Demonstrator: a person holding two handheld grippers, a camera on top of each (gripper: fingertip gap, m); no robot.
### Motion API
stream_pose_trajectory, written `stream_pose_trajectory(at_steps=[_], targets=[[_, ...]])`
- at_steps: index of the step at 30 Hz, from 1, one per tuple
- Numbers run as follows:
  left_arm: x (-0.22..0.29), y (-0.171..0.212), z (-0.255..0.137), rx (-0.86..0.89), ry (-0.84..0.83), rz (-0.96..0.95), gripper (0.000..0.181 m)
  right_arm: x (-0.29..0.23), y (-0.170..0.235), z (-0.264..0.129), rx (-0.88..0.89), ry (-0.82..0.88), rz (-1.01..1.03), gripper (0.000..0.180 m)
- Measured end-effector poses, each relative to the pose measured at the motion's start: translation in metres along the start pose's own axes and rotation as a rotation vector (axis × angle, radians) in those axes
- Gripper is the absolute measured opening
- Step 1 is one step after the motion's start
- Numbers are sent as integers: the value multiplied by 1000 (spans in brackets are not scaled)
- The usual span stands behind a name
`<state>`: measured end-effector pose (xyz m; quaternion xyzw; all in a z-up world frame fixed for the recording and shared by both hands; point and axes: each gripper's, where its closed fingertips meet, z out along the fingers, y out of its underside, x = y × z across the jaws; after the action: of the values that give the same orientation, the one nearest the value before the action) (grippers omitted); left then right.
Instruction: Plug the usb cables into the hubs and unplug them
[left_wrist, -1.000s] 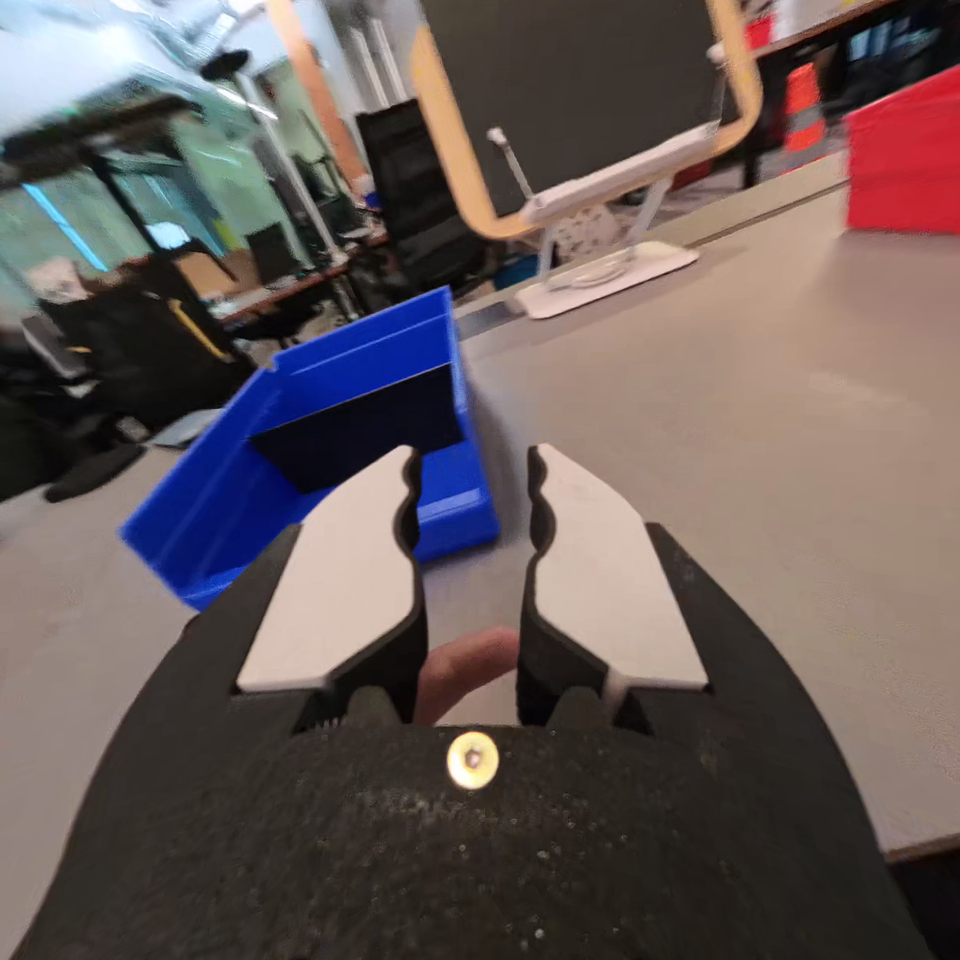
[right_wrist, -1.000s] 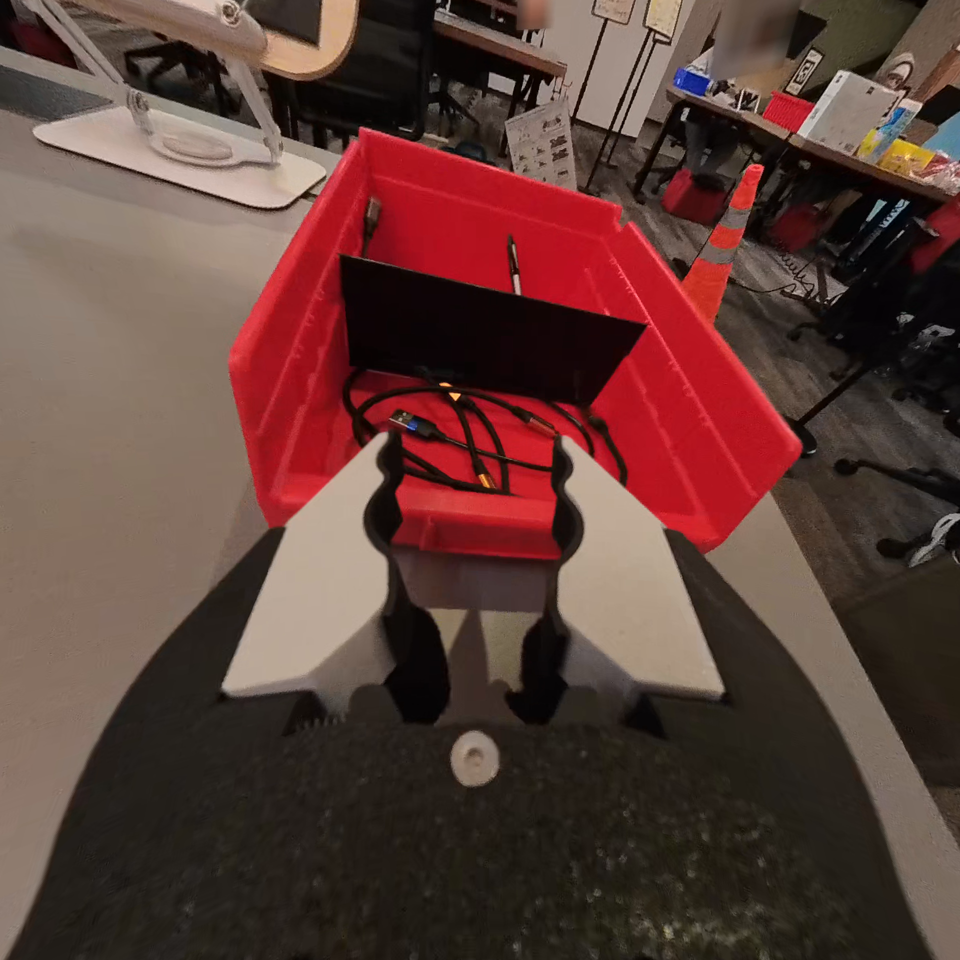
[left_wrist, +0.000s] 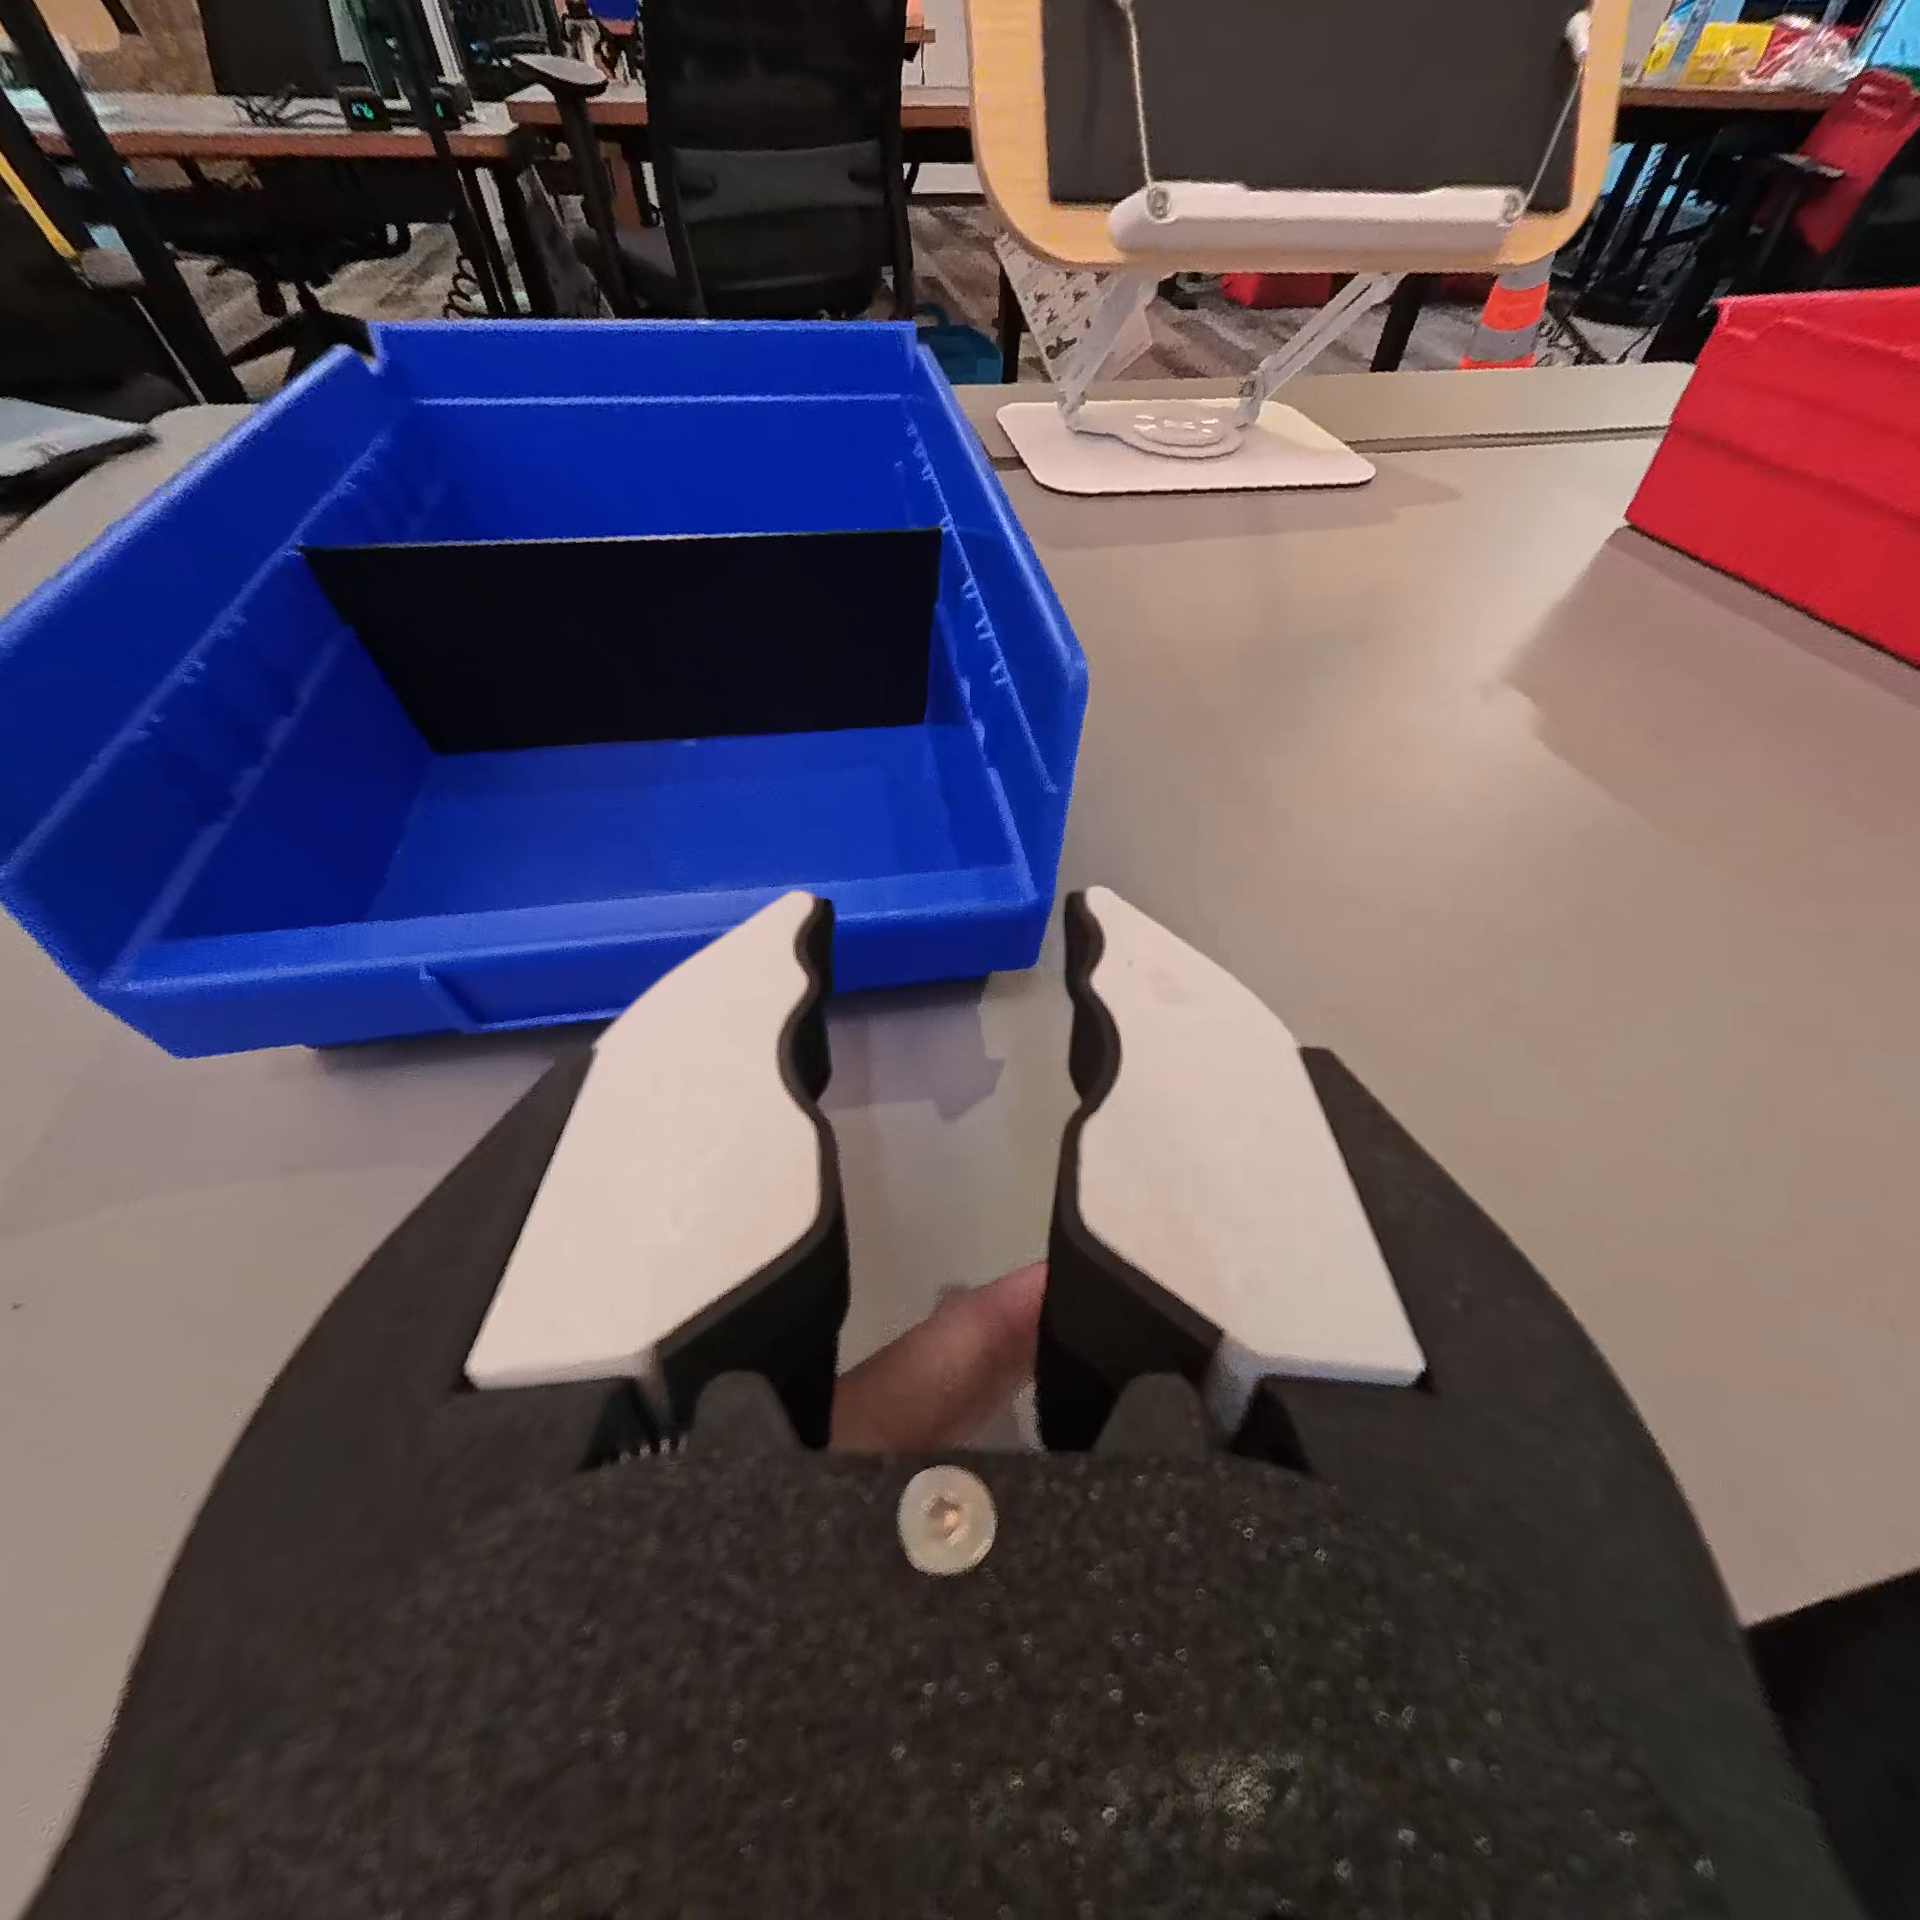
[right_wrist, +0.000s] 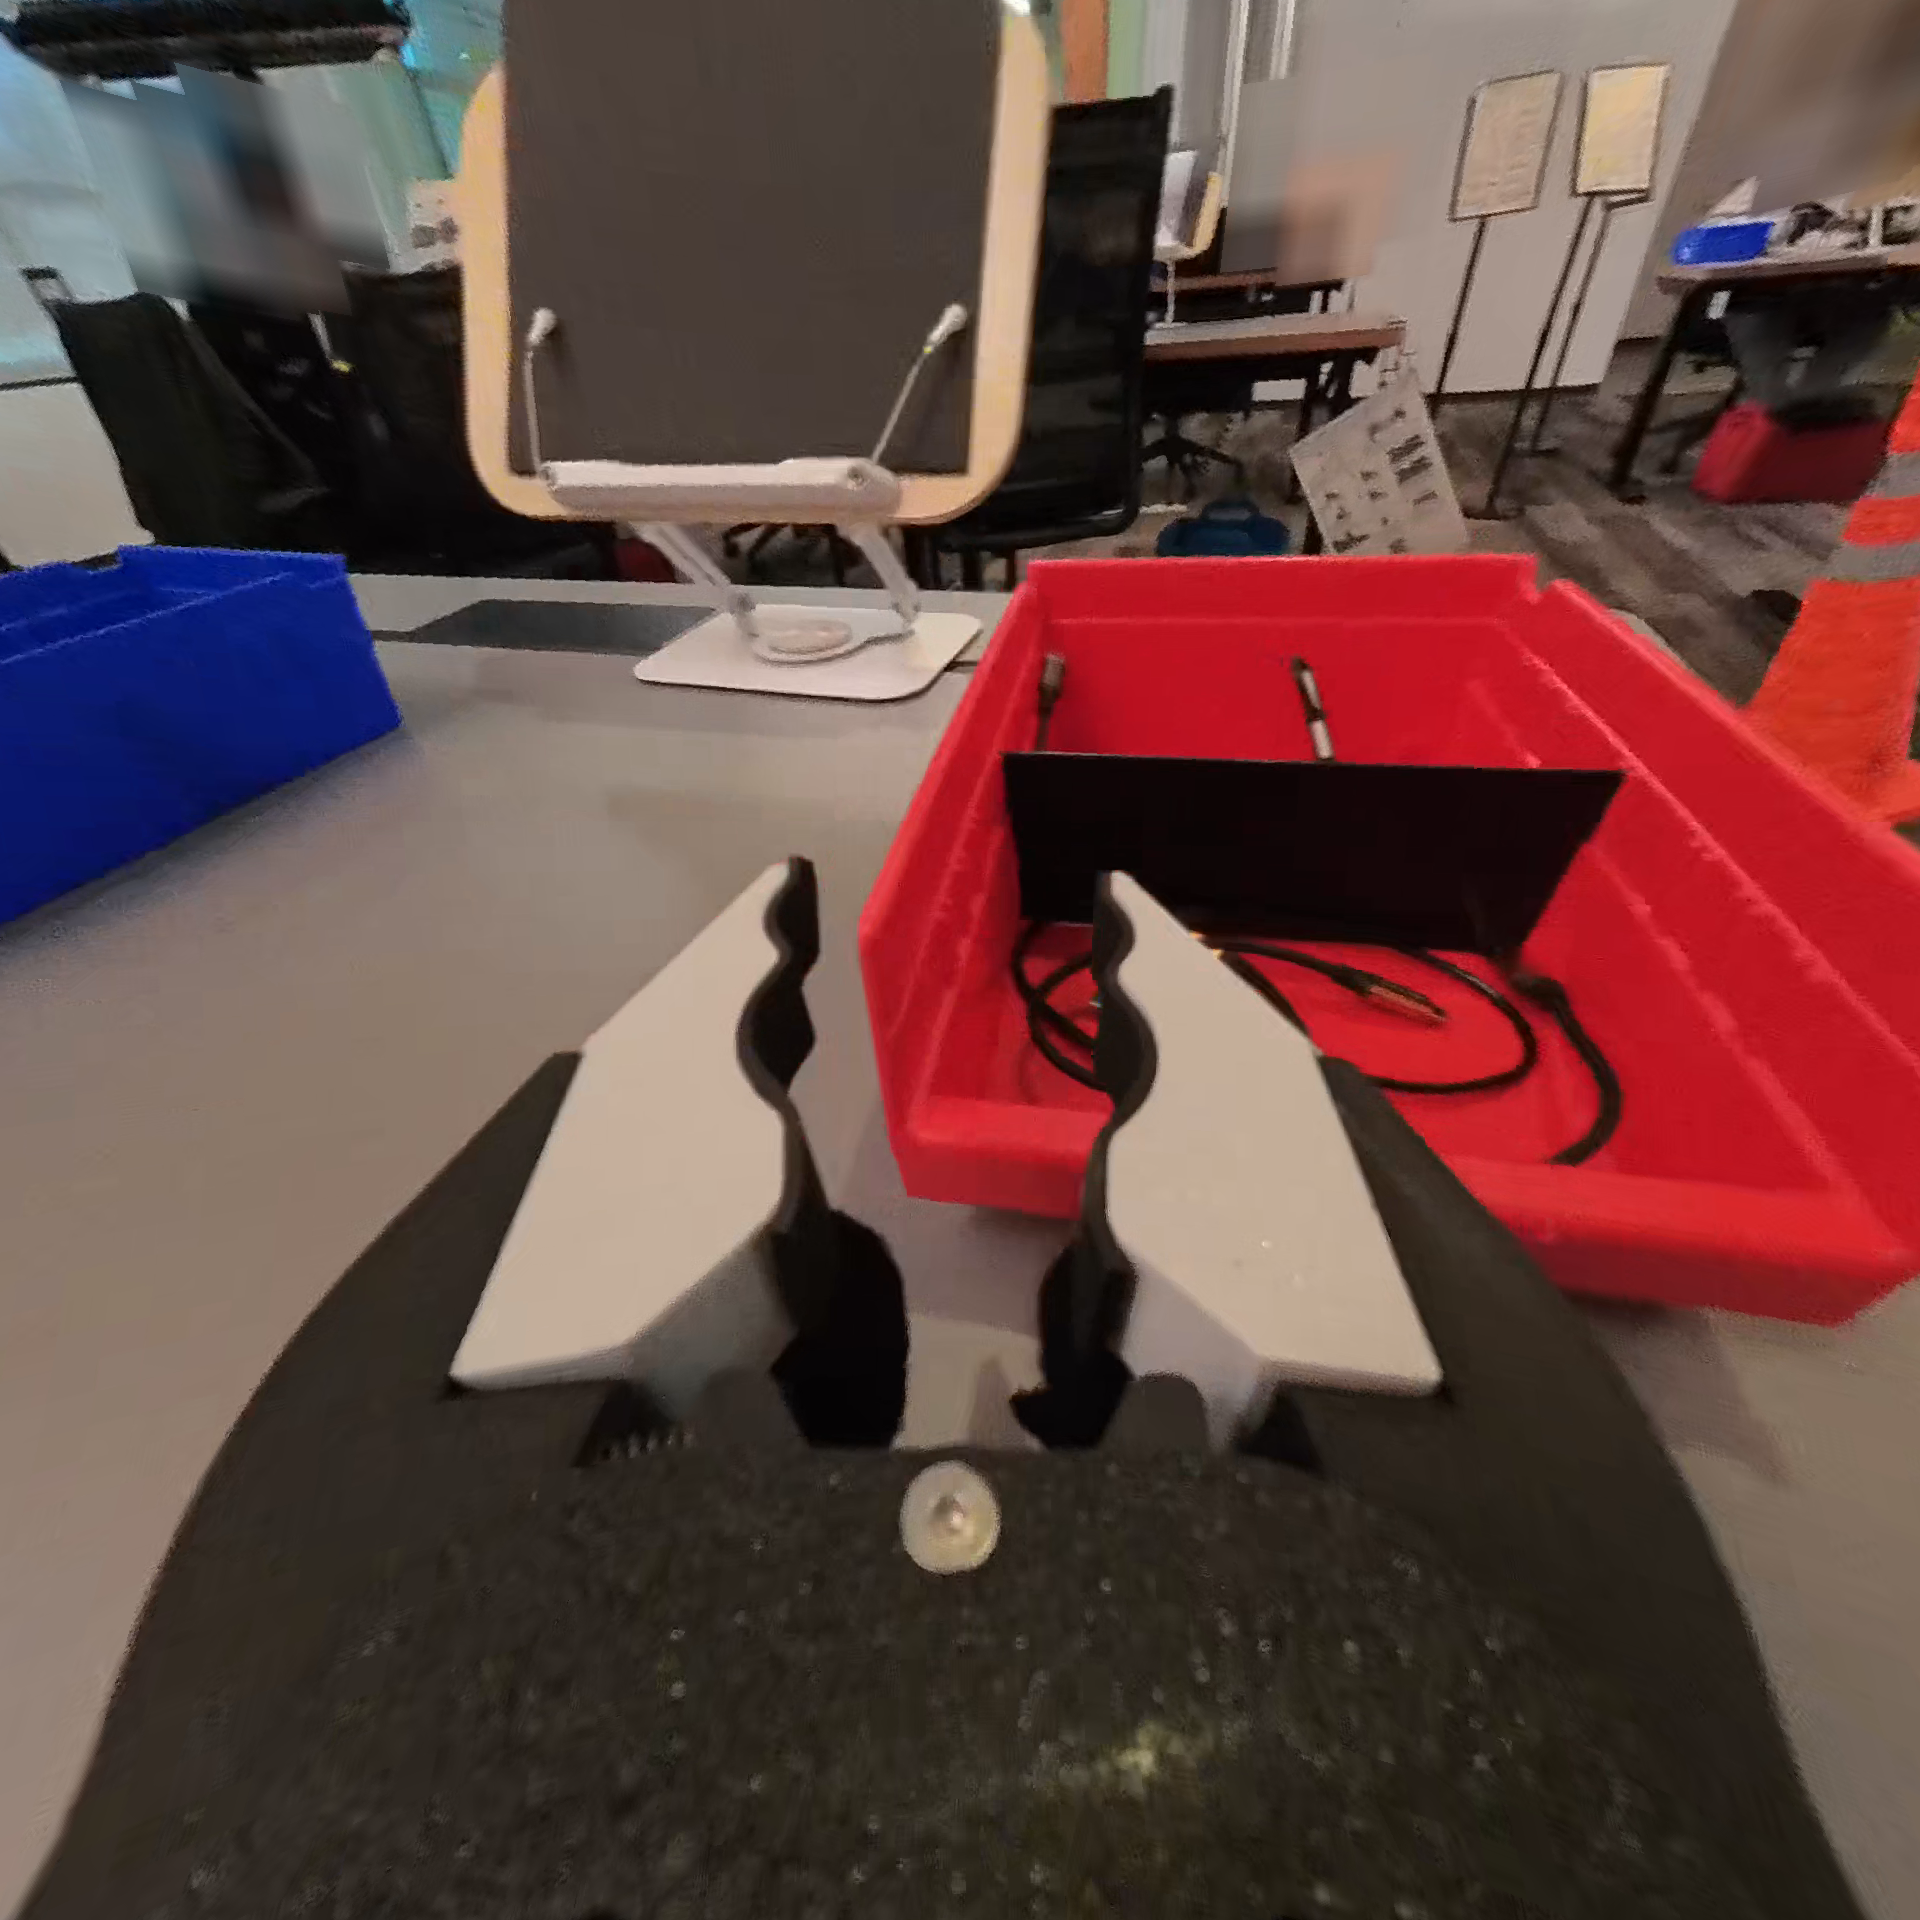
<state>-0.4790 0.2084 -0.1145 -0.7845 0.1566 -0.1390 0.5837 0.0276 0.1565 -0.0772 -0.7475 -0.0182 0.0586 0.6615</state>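
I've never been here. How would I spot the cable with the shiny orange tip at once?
Find the red bin at the table's right. Look in its near compartment, in front of the black divider. Among the coiled black cables, it is the one whose copper-orange plug lies on the red floor.

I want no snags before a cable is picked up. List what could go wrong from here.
1. The black cables lie looped over each other in the red bin; pulling one may drag the rest.
2. The black divider stands close behind them, so the open right gripper could knock it.
3. No hub shows, and the blue bin before the open left gripper looks empty.
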Motion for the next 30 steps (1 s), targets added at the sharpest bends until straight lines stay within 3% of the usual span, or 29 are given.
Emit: stream_pose_trajectory(at_steps=[2,5,8,14,16,19,22,25,28,30], targets=[[2,3,1,-15,24,-28,43,-14,17,12,-85,-39,-28,59],[4,8,0,-35,38,-31,43,-34,34,27,-162,-62,-39,53],[10,9,-2,-37,50,-12,44,-56,39,34,-184,-74,-74,65],[67,9,5,-52,170,65,45,-123,45,17,-200,-315,-47,42],[104,7,9,-51,246,104,49,-141,43,7,-191,-359,-63,47],[177,0,13,-25,419,99,55,-138,25,-11,-99,-272,-140,52],[245,-13,23,32,517,138,46,-93,-1,-32,6,-9,-164,54],[303,-18,46,17,591,164,51,-34,-15,-65,73,258,-105,49],[345,-24,76,0,614,143,52,12,-7,-95,38,473,-93,44],[367,-27,94,-10,624,133,54,25,10,-100,-12,487,-12,43]])
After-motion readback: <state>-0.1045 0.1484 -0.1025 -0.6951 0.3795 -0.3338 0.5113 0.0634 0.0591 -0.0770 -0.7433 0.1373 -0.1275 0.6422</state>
